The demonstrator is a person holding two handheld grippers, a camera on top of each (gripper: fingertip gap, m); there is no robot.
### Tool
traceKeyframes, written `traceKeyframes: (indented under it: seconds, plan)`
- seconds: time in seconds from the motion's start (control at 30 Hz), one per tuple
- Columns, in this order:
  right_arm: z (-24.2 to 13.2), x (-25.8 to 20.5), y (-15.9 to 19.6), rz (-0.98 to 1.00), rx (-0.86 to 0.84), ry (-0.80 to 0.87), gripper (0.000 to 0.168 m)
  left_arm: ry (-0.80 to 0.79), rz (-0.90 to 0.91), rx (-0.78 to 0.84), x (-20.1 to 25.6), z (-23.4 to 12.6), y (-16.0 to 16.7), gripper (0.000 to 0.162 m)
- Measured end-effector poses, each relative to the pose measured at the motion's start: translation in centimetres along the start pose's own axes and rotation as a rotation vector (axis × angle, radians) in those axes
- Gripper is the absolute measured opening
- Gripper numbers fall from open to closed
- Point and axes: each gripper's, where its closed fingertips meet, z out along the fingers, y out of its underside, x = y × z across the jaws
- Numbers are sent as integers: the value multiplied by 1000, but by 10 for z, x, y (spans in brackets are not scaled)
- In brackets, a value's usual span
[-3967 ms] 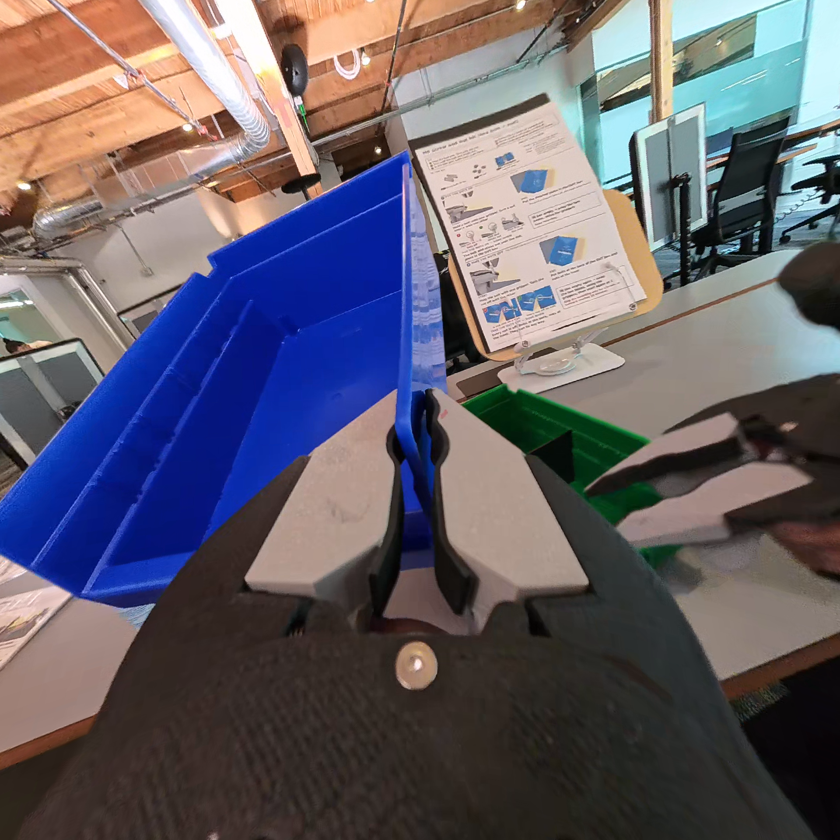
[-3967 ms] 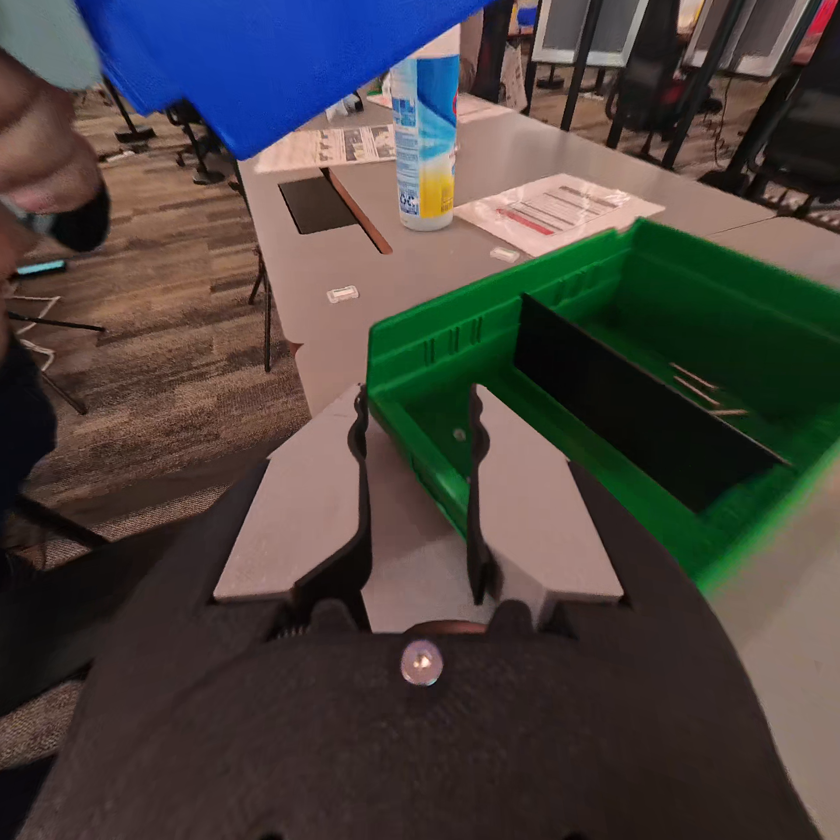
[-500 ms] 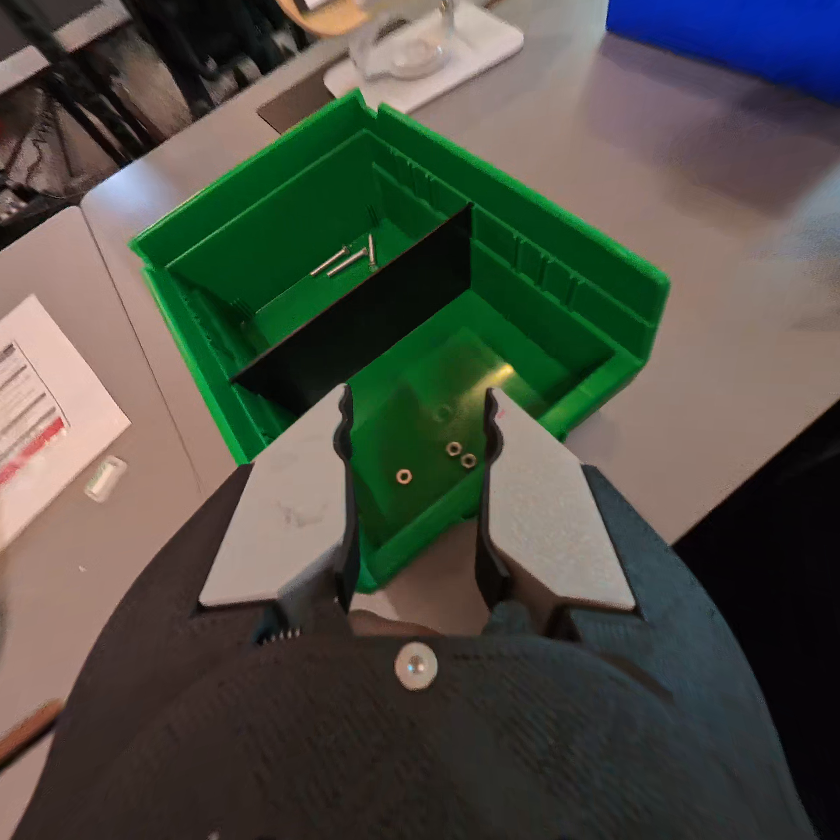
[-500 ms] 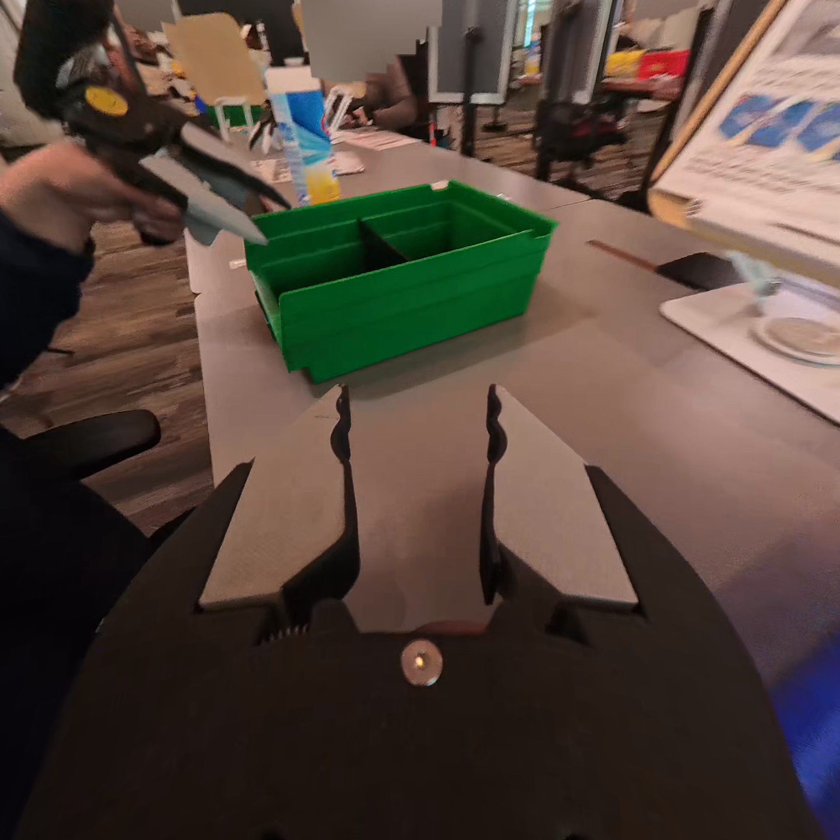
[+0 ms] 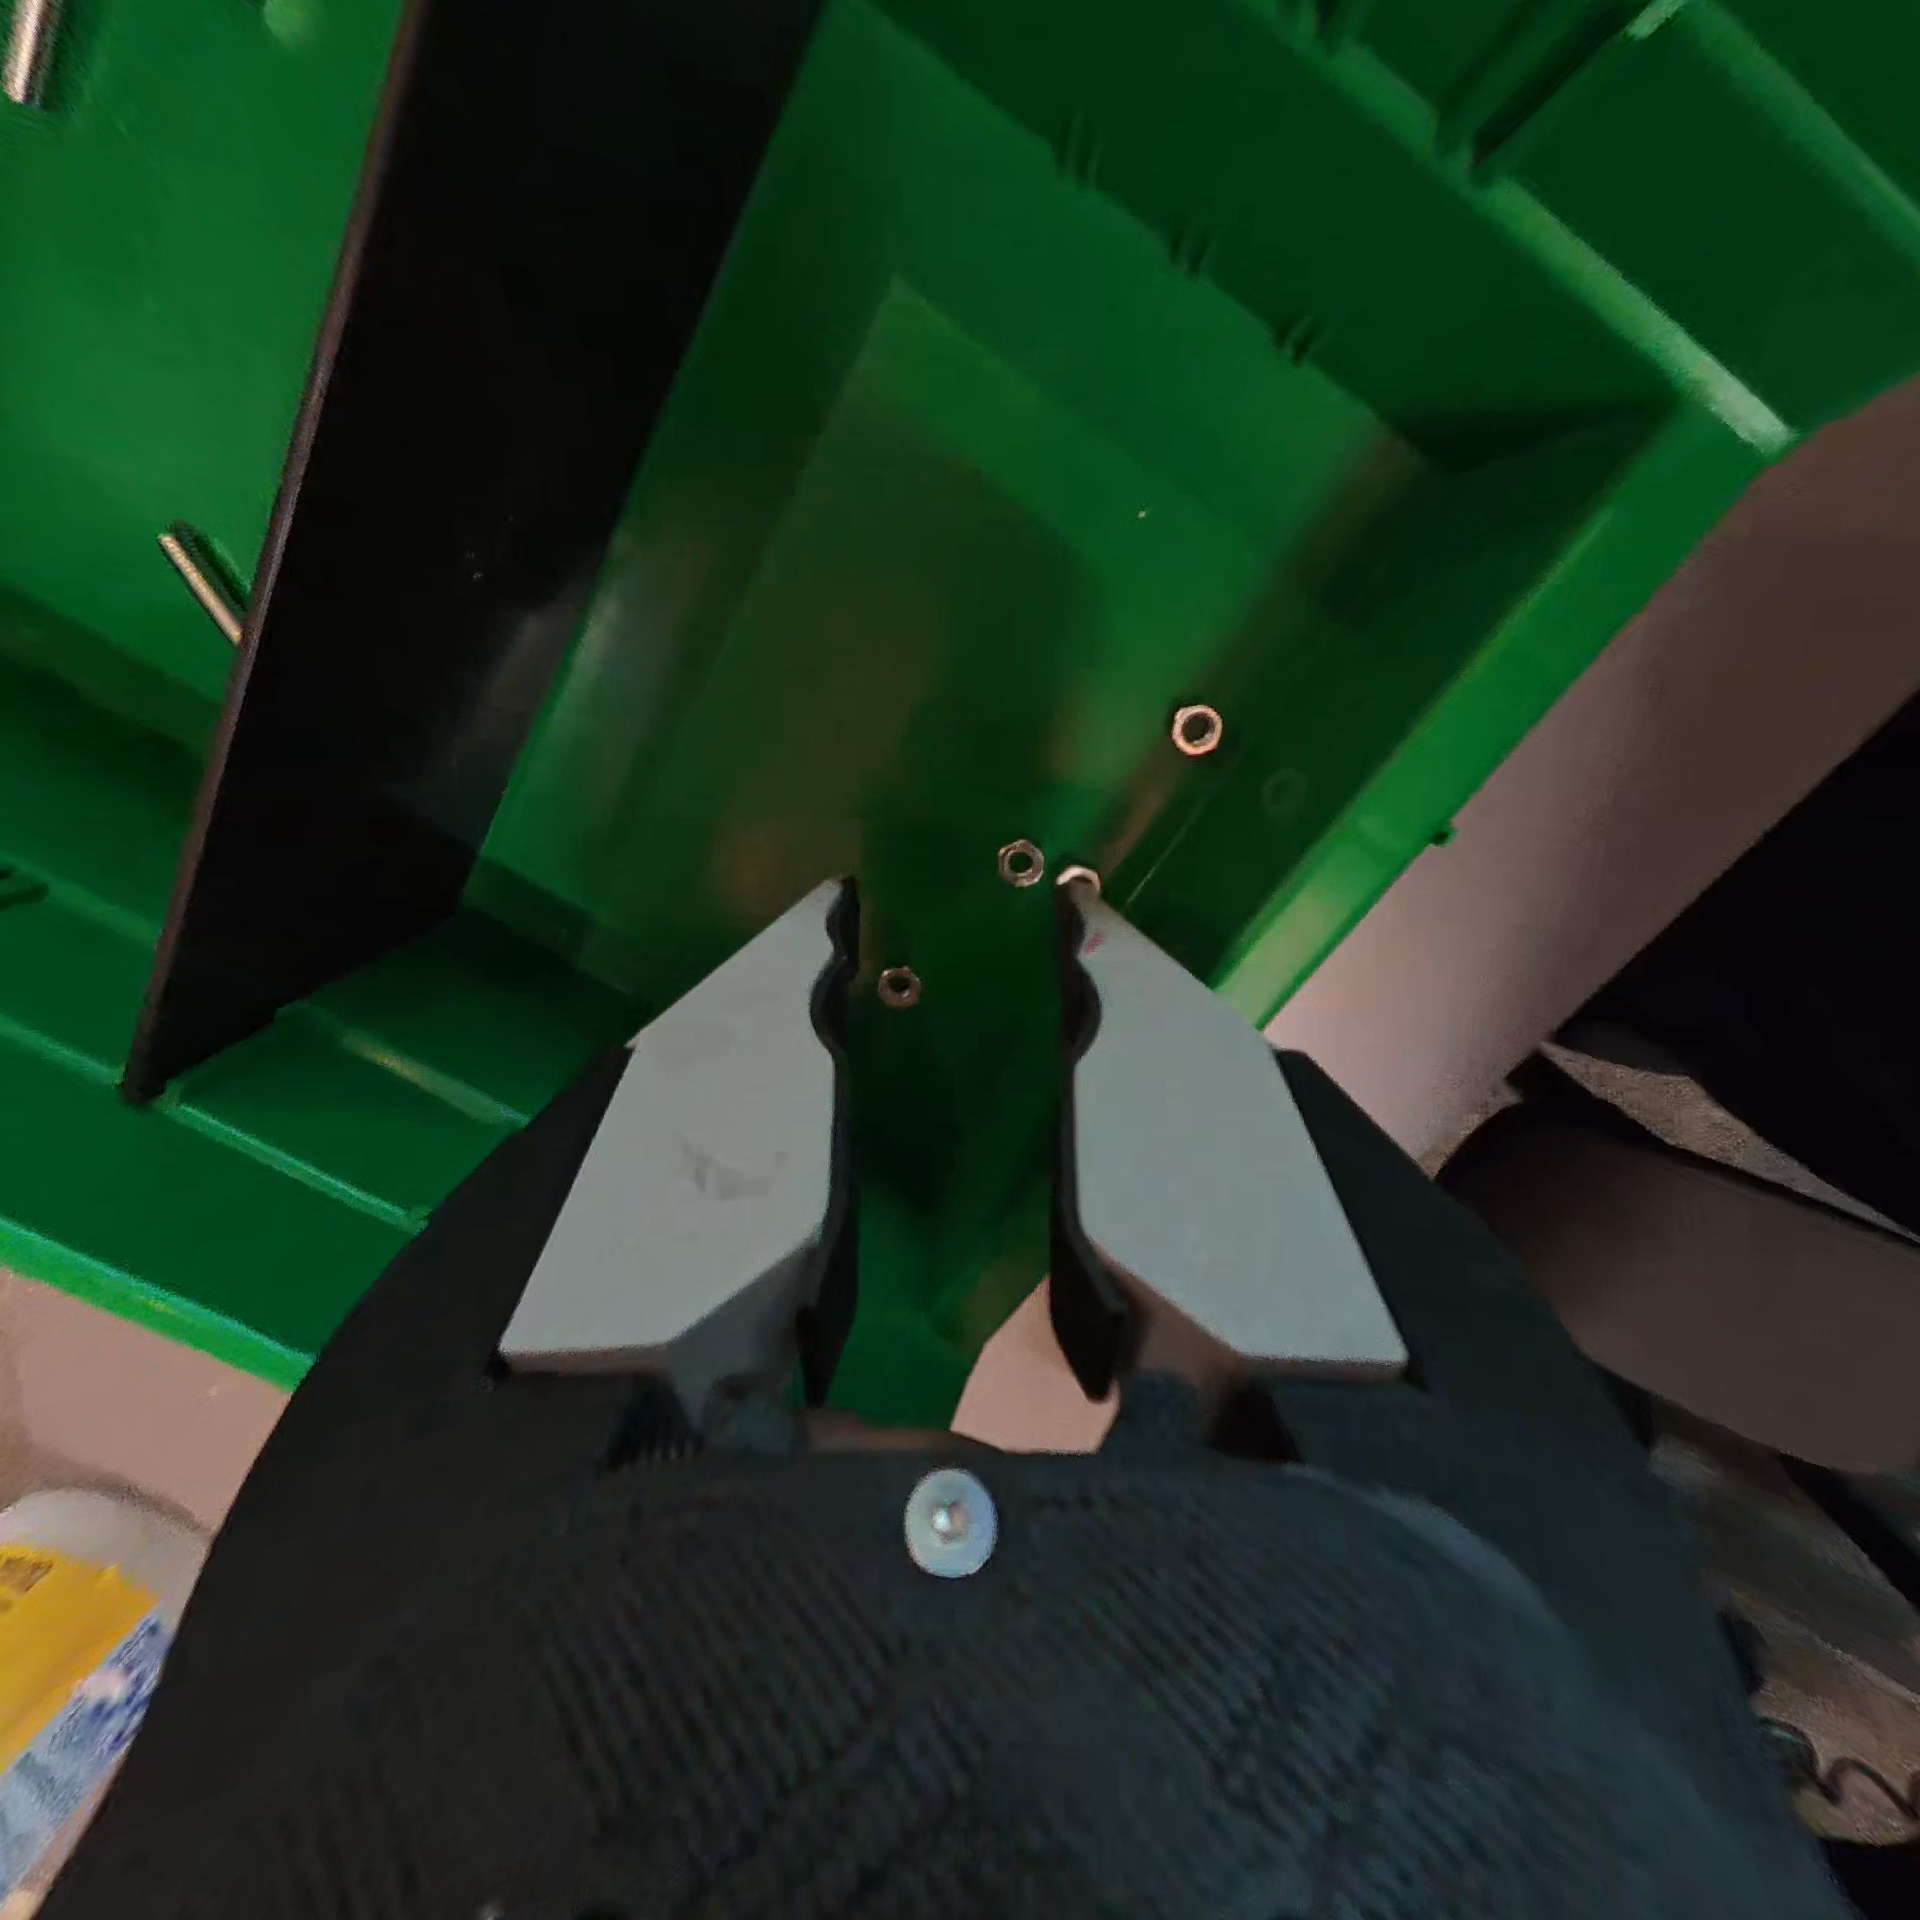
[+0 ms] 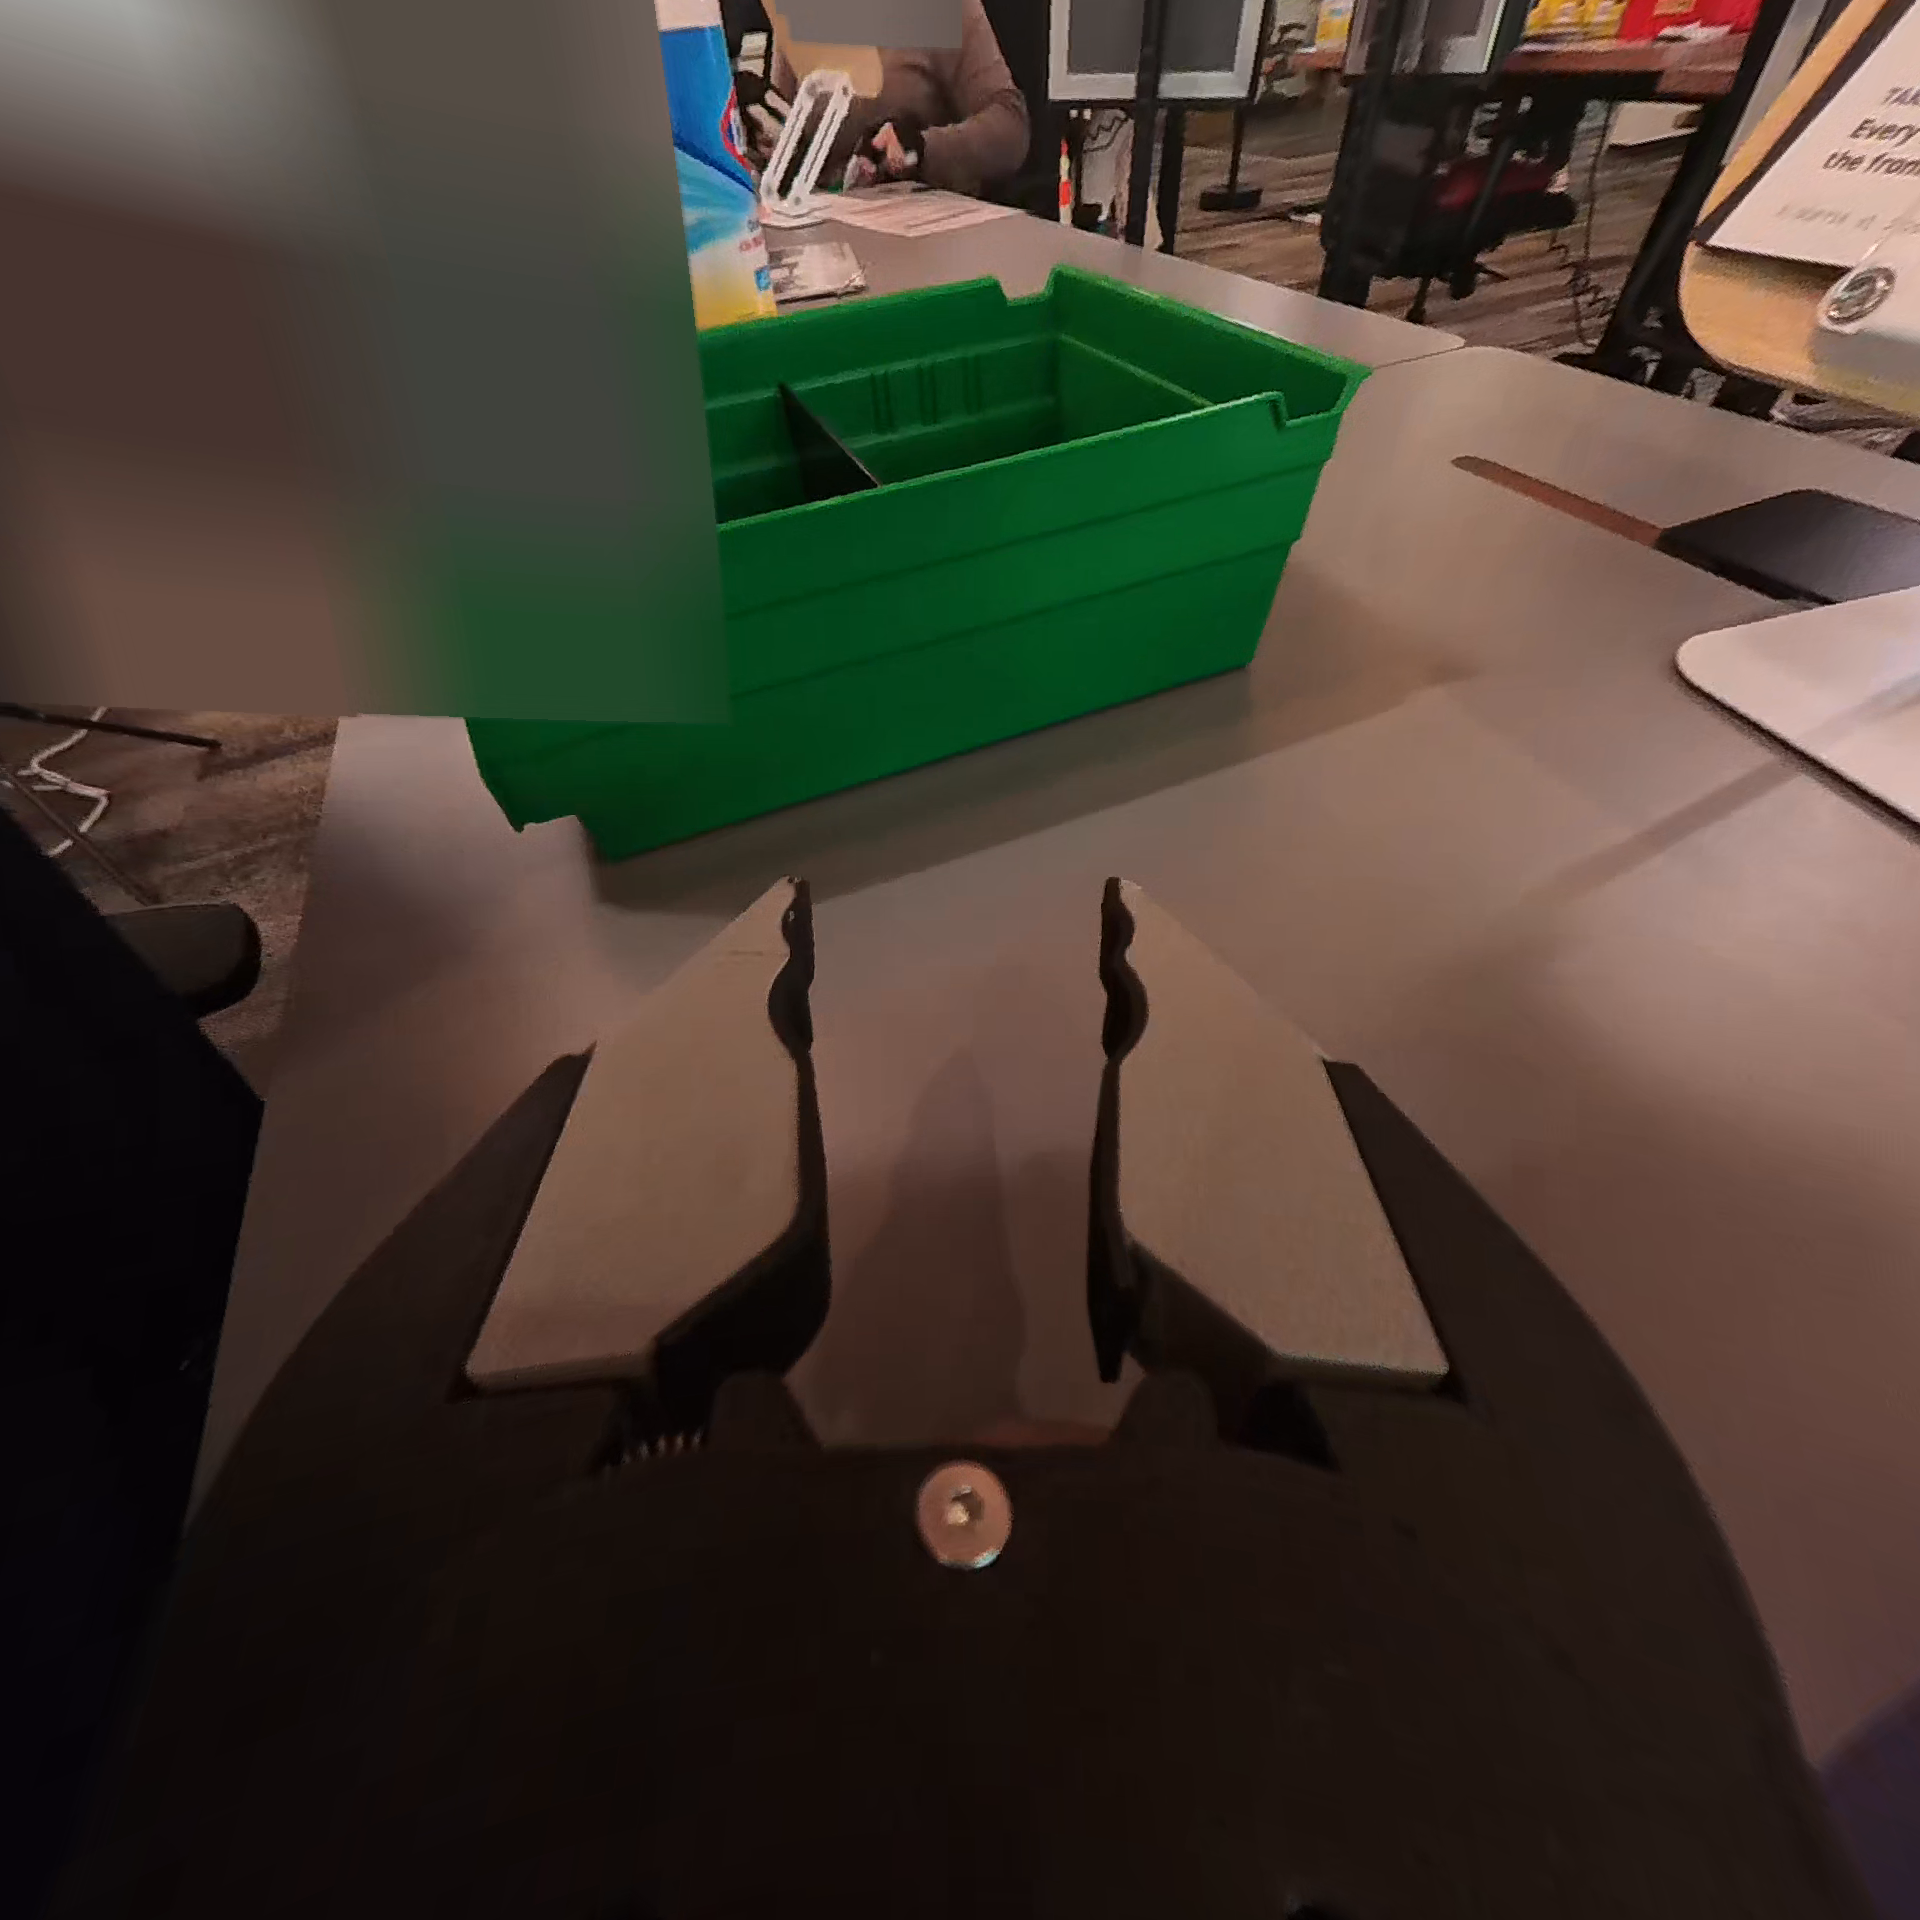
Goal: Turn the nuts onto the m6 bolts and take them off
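A green bin (image 5: 1351, 260) with a black divider (image 5: 436, 520) holds several small nuts (image 5: 1020, 862) in its near compartment. Bolts (image 5: 203, 582) lie beyond the divider, partly hidden by it. My left gripper (image 5: 956, 894) is open and empty, low inside the nut compartment. One nut (image 5: 896, 985) lies between its fingers, and another sits at the right fingertip (image 5: 1101, 935). My right gripper (image 6: 956, 894) is open and empty above the grey table, a short way in front of the green bin (image 6: 987, 582). A blurred patch hides the left gripper in the right wrist view.
A blue and yellow canister (image 6: 717, 208) stands behind the bin and also shows in the left wrist view (image 5: 62, 1621). A white stand base (image 6: 1818, 707) and a black inset (image 6: 1797, 540) are at the right. The table edge (image 6: 322, 831) runs along the left. About 25 centimeters separates my left fingertips from my right.
My left gripper, shut on a blue bin four seconds ago, has let it go and dropped into the green bin close over the nuts. My right gripper has moved slightly nearer the bin and stays open.
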Motion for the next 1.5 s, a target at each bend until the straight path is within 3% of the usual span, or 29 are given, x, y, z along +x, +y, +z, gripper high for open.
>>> traceKeyframes:
  seconds: [0.13, 0.27, 0.33, 0.4, 0.53, 0.6, 0.67, 0.73, 0.8, 1.2, 1.37, 1.5]
  plan:
    - [-2, -2, 5, -58, -36, 36, 52, -41, 10, 5, 1, -1, -9, 29]
    - [-6, -11, 3, -90, -31, 34, 52, -40, 22, -69, 9, 13, -2, 33]
    - [-9, -14, 1, -95, -21, 38, 51, -79, 20, -112, 5, 17, 3, 27]
    - [-15, -16, -4, -92, 5, 36, 51, -133, 6, -155, -5, 18, 7, 33]
    - [-26, -16, -14, -97, 52, 49, 50, -73, 1, -184, -1, 20, 7, 24]
    - [-30, -15, -18, -98, 67, 58, 50, -105, 0, -191, -8, 21, 5, 29]
    - [-33, -16, -21, -101, 80, 59, 49, -169, -16, -171, -21, 22, -1, 17]
    - [-35, -17, -22, -109, 85, 63, 49, -150, -17, -173, -21, 24, 0, 15]
    - [-35, -17, -21, -119, 80, 70, 49, -151, -45, -167, -26, 22, -1, 30]
    - [-33, -20, -20, -128, 74, 68, 48, -44, -37, -117, -10, 23, -3, 31]
    - [-33, -18, -20, -123, 73, 70, 48, -37, -24, -134, -8, 30, -4, 9]
    - [-34, -18, -21, -127, 77, 76, 47, -39, -21, -152, -9, 29, 0, 7]
